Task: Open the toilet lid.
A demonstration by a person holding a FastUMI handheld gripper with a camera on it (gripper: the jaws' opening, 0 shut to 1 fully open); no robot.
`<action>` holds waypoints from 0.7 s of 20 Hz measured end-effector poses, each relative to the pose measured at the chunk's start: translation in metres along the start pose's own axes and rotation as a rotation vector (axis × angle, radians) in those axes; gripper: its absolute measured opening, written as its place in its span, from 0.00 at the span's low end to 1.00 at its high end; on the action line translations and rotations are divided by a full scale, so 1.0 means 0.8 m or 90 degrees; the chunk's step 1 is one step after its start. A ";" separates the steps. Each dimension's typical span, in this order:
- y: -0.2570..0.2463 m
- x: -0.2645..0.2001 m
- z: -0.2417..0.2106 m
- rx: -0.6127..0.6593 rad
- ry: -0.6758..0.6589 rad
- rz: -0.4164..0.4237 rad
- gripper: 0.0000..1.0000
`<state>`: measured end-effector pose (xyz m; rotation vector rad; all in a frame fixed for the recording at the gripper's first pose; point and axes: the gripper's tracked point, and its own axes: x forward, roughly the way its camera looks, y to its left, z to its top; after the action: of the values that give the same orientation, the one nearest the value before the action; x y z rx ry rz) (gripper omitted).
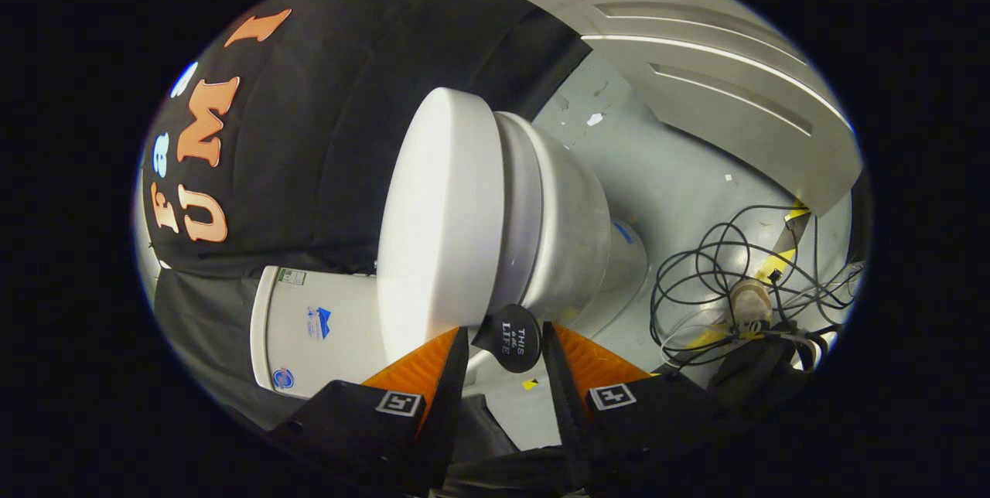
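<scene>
The view is rolled sideways. A white toilet stands ahead, its lid [441, 220] lying flat on the seat and bowl [568, 227]. A small black round tab [508, 338] sticks out from the lid's front rim. My gripper [504, 337] holds this tab between its fingertips; both fingers [458, 347] meet its edges with no gap showing. The white tank [309, 332] with stickers sits behind the lid.
A tangle of black cables [735, 274] and a small round object lie on the grey floor [673, 173] beside the bowl, with yellow tape strips nearby. A white panelled door [696, 57] stands beyond. Black cloth hangs behind the toilet.
</scene>
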<state>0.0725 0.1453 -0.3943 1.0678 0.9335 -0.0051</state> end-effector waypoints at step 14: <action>-0.002 0.007 -0.003 0.049 0.020 0.014 0.29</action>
<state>0.0740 0.1486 -0.3991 1.1518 0.9571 -0.0061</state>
